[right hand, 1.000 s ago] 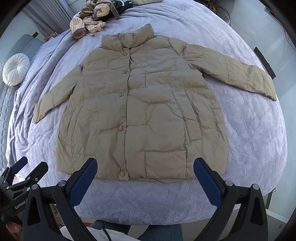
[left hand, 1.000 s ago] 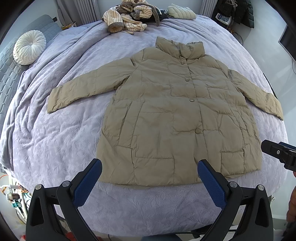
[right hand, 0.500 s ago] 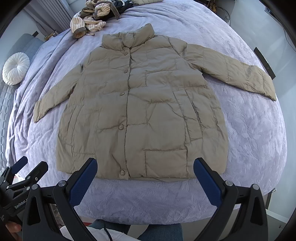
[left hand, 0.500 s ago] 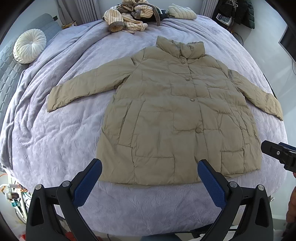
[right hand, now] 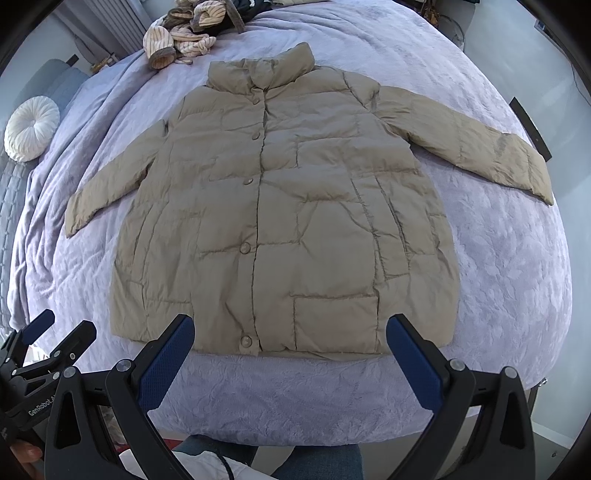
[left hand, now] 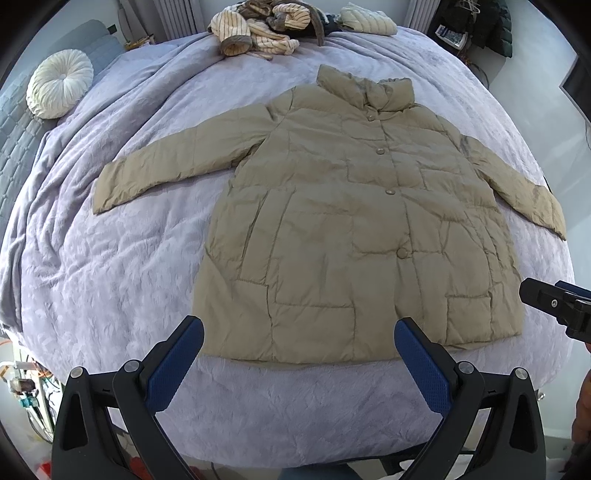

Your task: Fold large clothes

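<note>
A khaki puffer jacket (left hand: pixel 354 221) lies flat and buttoned on the lilac bed cover (left hand: pixel 110 266), collar far, hem near me, both sleeves spread out. It also shows in the right wrist view (right hand: pixel 288 206). My left gripper (left hand: pixel 299 354) is open and empty, held above the bed's near edge just short of the hem. My right gripper (right hand: pixel 291 350) is open and empty, also just short of the hem. The right gripper's tip shows at the right edge of the left wrist view (left hand: pixel 554 302); the left gripper shows at the lower left of the right wrist view (right hand: pixel 48 343).
A heap of striped clothes (left hand: pixel 255 26) and a folded pale garment (left hand: pixel 365 18) lie at the bed's far end. A round white cushion (left hand: pixel 59 88) sits at the far left. Dark clothes (left hand: pixel 487 22) hang at the far right. The bed drops off at its near edge.
Both grippers have moved slightly forward toward the jacket's hem. The jacket has not moved.
</note>
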Demonstrator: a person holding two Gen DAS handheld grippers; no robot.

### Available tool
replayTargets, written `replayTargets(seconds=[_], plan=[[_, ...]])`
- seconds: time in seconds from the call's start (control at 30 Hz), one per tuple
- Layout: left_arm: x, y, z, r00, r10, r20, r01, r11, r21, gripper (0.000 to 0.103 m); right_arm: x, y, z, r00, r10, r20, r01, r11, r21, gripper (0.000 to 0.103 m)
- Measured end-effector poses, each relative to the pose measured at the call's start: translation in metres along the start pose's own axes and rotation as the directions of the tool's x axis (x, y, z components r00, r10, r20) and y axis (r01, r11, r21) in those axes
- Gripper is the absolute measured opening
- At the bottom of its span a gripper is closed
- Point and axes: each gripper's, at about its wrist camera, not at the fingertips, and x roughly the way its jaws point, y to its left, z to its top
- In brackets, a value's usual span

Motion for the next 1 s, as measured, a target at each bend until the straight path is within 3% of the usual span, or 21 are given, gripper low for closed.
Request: replayTargets(seconds=[0.07,0.13,0.23,0.5,0.67,0.77,0.9,1.0], plan=[[0.006,0.008,0.0,1.0,-0.016,0.003,0.016,1.0,-0.025,0.103,0.006,0.003,0.003,0.998,-0.047,-0.038,0.047,0.999,-0.015,0.103],[0.011,0.019,0.0,1.0,-0.017,-0.003,0.016,0.998,-0.054,0.103,0.012,0.008,0.005,0.998,-0.044,-0.048,0.043,0.999,-0.026,0.103],[0.02,0.045,0.004,1.0,0.009,-0.006,-0.01,0.994,-0.107,0.103,0.023,0.02,0.008,1.0,0.0,-0.02,-0.001,0.999,-0.04,0.103],[0.054,0.146,0.035,0.995,0.014,0.097,0.012,0.964,-0.265,0.103,0.065,0.066,0.035,0.989,0.127,0.079,-0.12,0.99,-0.08,0.103],[0.104,0.218,0.062,0.993,0.029,0.114,0.019,0.918,-0.397,0.103,0.107,0.107,0.065,0.979,0.189,0.074,-0.176,0.973,-0.151,0.103],[0.135,0.252,0.074,0.993,0.007,0.119,0.05,0.885,-0.462,0.103,0.131,0.136,0.082,0.975,0.222,0.03,-0.213,0.958,-0.192,0.103],[0.176,0.304,0.09,0.98,-0.047,0.196,0.153,0.804,-0.575,0.103,0.15,0.18,0.113,0.965,0.263,0.021,-0.252,0.941,-0.225,0.103],[0.2,0.328,0.101,0.972,-0.058,0.227,0.19,0.763,-0.618,0.103,0.166,0.202,0.138,0.964,0.267,0.017,-0.254,0.935,-0.246,0.103]])
